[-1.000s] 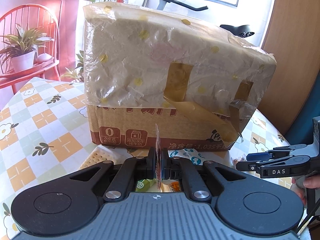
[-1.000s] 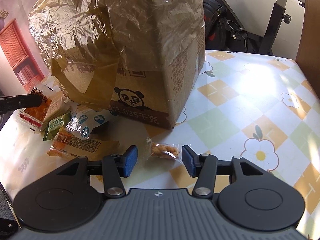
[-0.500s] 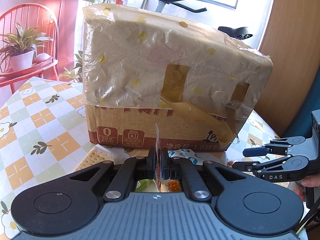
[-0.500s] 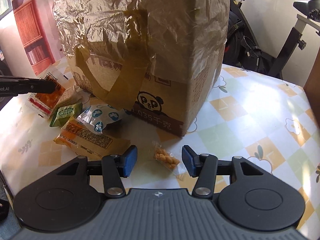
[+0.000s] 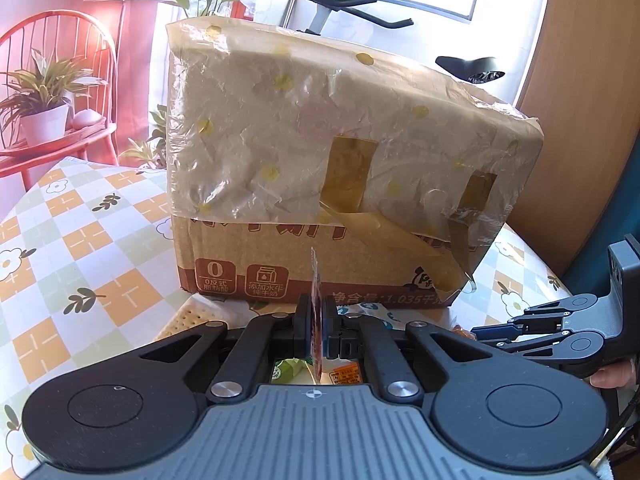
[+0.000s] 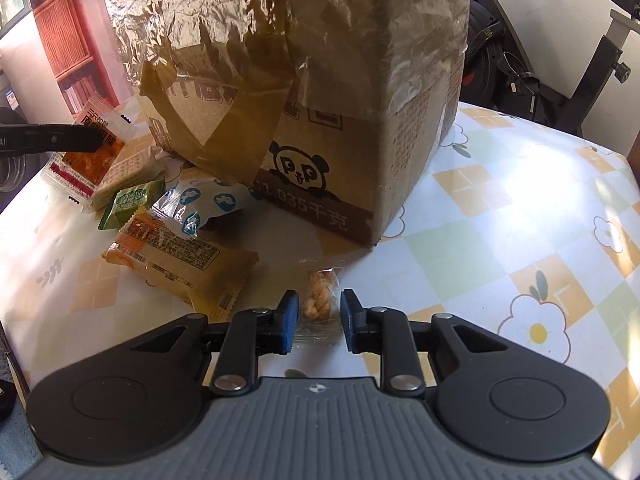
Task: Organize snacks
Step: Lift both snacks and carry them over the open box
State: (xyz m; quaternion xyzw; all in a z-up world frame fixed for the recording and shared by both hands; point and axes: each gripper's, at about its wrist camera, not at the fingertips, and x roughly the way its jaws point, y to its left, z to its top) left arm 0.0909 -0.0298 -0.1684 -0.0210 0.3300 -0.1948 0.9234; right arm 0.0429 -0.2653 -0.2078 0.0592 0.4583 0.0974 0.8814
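My left gripper is shut on a thin red-and-white snack packet, held edge-on above the table; it also shows in the right wrist view. My right gripper is open, its blue pads on either side of a small clear bag of golden puffs lying on the table. A tall cardboard box wrapped in crinkled plastic stands just behind. Loose snacks lie left of it: a cracker pack, a green packet, a blue-and-white packet, and a tan bar.
The table has a checked flower-print cloth. The right gripper shows at the right edge of the left wrist view. An exercise bike stands behind the table. A red chair with a potted plant stands at far left.
My right gripper has moved forward and its open pads have narrowed so they now straddle the bag of puffs. The left gripper still holds its packet, almost unmoved.
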